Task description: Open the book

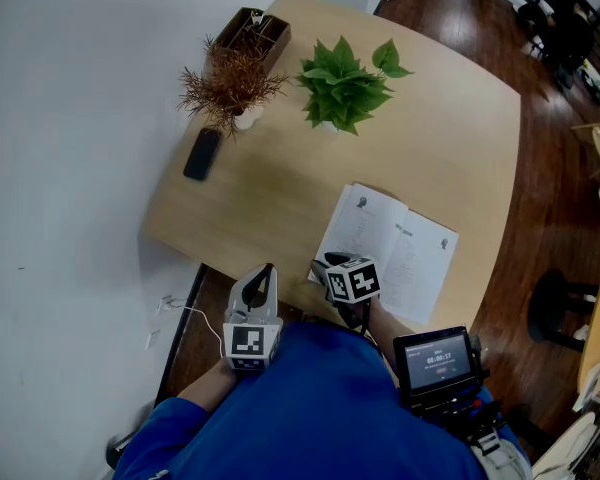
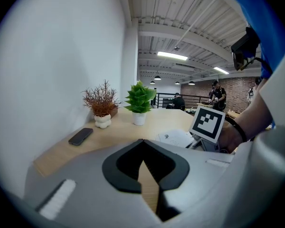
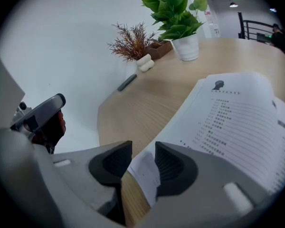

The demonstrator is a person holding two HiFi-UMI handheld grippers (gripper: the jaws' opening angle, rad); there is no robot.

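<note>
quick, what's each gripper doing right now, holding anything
left gripper: closed, empty
right gripper: open, a page corner of the book sits between its jaws, not gripped

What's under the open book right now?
Only the wooden table shows around the open book. Its near corner page sits between the right gripper's open jaws. Anything beneath the pages is covered.

wooden table [image 1: 280, 208] | green potted plant [image 1: 345, 83] | dried plant [image 1: 230, 84] beside it | dark phone [image 1: 202, 154] | wooden box [image 1: 253, 31]
</note>
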